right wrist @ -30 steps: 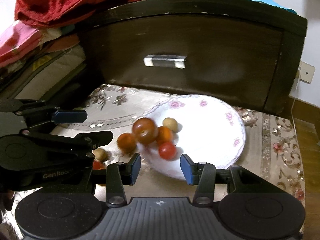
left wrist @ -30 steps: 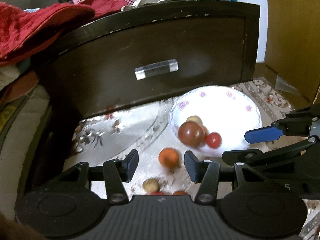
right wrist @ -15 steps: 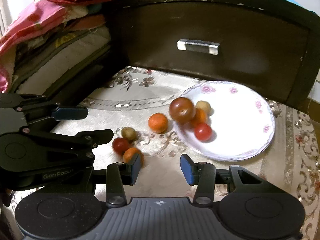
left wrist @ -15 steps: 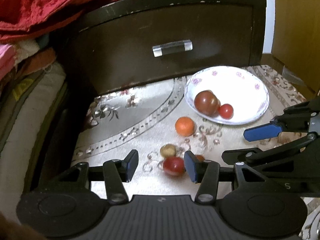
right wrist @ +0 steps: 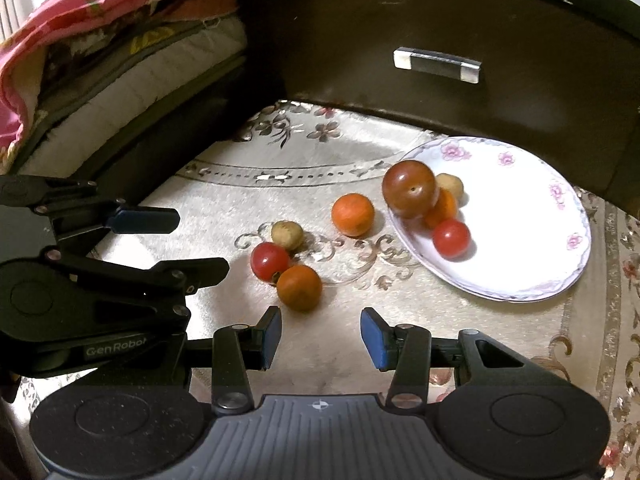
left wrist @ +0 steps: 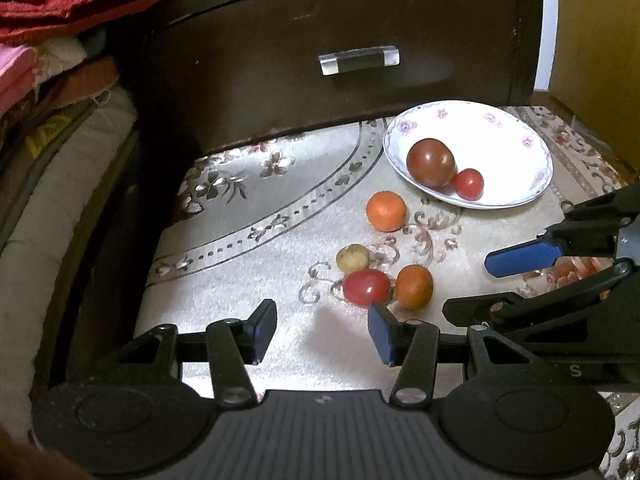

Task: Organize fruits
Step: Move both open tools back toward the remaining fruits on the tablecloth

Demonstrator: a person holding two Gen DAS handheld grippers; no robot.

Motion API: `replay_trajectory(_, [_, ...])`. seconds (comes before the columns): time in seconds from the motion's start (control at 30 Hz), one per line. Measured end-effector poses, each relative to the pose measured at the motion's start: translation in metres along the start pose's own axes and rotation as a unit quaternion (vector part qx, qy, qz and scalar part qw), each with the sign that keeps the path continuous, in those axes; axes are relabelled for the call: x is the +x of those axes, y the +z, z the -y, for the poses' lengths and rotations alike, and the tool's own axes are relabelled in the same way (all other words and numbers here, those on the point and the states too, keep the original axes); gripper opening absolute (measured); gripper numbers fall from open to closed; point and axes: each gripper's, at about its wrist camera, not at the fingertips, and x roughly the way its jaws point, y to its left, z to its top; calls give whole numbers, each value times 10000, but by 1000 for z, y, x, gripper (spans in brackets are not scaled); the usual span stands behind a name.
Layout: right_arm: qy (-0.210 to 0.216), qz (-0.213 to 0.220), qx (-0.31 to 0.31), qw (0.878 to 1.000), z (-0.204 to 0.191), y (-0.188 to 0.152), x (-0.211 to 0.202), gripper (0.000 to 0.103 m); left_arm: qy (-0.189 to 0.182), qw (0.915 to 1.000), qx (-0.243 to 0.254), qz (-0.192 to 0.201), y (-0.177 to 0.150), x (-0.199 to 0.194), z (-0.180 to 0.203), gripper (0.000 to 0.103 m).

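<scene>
Four fruits lie loose on the patterned cloth point(right wrist: 224, 200) in front of me, and more sit in the white flowered plate point(right wrist: 532, 216) to the right; my left gripper point(left wrist: 322, 330) has its fingers spread wide with nothing between them, and my right gripper point(right wrist: 320, 334) is the same, fingers apart and bare.

Near my right fingers a dull orange fruit point(right wrist: 299, 287) touches a red cherry tomato point(right wrist: 269, 261); just beyond the tomato sits a small tan fruit point(right wrist: 287, 234), close beside it, though I cannot tell if they touch; a brighter orange fruit point(right wrist: 352, 215) rests apart from those three, further off and just left of the plate's rim.

On the plate's left side a large dark red tomato point(right wrist: 409, 194) leans over an orange fruit on the plate point(right wrist: 444, 209); behind them is a second tan fruit point(right wrist: 451, 186), and nearest to me a second cherry tomato point(right wrist: 451, 238).

From my left wrist the right gripper's blue finger point(left wrist: 524, 257) shows at the right edge, above the cloth and right of the loose cluster.

Behind everything stands a dark wooden drawer front point(right wrist: 460, 32) with a clear handle point(right wrist: 436, 65); folded bedding point(right wrist: 100, 64) is stacked at the far left.
</scene>
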Motion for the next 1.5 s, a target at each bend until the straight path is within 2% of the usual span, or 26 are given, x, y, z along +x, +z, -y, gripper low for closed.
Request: replay_trajectory(1.5, [233,-169,-279,9992,-12,3,32,40,115,9995,-115,-277,-9,19,-14,55])
